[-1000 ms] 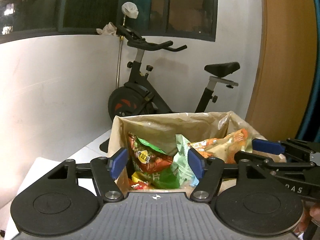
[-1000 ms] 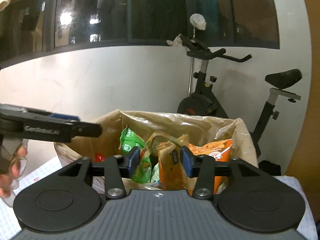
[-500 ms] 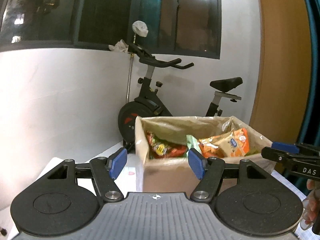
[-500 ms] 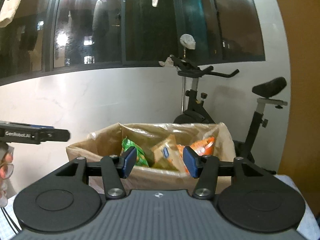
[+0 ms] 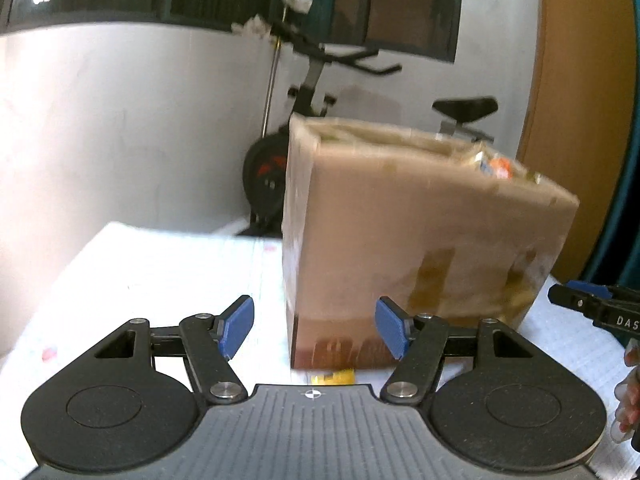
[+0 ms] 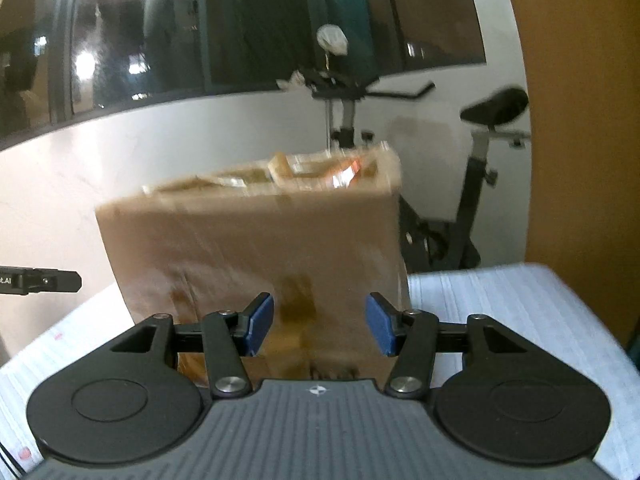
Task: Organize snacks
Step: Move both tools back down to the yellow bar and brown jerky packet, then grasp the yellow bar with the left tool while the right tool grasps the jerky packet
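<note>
A tall cardboard box [image 5: 420, 232] stood on a white table [image 5: 152, 264], blurred in both views, with snack packets [image 6: 320, 170] just showing above its open top rim. In the left wrist view the left gripper [image 5: 314, 330] had its jaws spread wide with nothing between the blue pads [image 5: 236, 326]; the box's near left corner stood beyond the gap between them, apart from both pads, and most of the box lay to the right. A small yellow packet [image 5: 332, 377] peeped out at the foot of the box, just past the gripper's body. At the right edge of that view the right gripper's black finger reached in near the box's lower right corner.

In the right wrist view the right gripper [image 6: 320, 330] was likewise wide and empty, the box's broad near face [image 6: 256, 256] filling the space beyond its jaws without touching them. An exercise bike [image 6: 460, 184] stood behind the box against the white wall [image 6: 60, 192].
</note>
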The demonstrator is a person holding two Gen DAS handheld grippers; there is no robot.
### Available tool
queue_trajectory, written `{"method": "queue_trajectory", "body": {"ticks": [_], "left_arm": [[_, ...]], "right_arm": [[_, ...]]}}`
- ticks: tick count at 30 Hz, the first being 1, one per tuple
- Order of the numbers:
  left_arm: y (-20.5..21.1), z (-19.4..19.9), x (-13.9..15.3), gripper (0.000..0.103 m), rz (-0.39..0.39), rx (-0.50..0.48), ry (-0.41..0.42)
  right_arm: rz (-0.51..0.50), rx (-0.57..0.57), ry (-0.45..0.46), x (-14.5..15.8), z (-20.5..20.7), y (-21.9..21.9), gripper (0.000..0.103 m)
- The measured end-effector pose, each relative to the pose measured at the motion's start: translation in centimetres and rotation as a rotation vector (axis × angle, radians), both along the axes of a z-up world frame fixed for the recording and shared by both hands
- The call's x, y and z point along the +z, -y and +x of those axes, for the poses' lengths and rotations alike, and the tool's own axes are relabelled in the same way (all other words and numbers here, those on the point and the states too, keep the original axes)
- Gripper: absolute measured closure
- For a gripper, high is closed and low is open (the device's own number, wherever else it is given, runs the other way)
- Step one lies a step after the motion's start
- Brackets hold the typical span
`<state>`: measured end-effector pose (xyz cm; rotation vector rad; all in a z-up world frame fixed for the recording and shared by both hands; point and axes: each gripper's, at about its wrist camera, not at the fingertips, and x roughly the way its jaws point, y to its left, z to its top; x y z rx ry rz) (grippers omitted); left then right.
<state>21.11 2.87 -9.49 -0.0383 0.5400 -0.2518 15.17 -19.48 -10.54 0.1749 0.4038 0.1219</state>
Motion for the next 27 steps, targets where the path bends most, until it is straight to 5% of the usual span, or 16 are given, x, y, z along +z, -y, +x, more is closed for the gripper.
{"method": "queue_trajectory", "body": {"ticks": [15, 27], "left_arm": [[1.0, 1.0, -4.9, 0.034, 0.022, -0.009, -0.132], [2.3, 0.8, -6.9, 0.034, 0.058, -0.025, -0.179]], "right_arm": [[-0.085, 0.166, -0.303, -7.8, 2.8, -4.7, 0.048], [-0.176, 0.165, -0.295, -8.8, 2.3, -6.2, 0.053]]}}
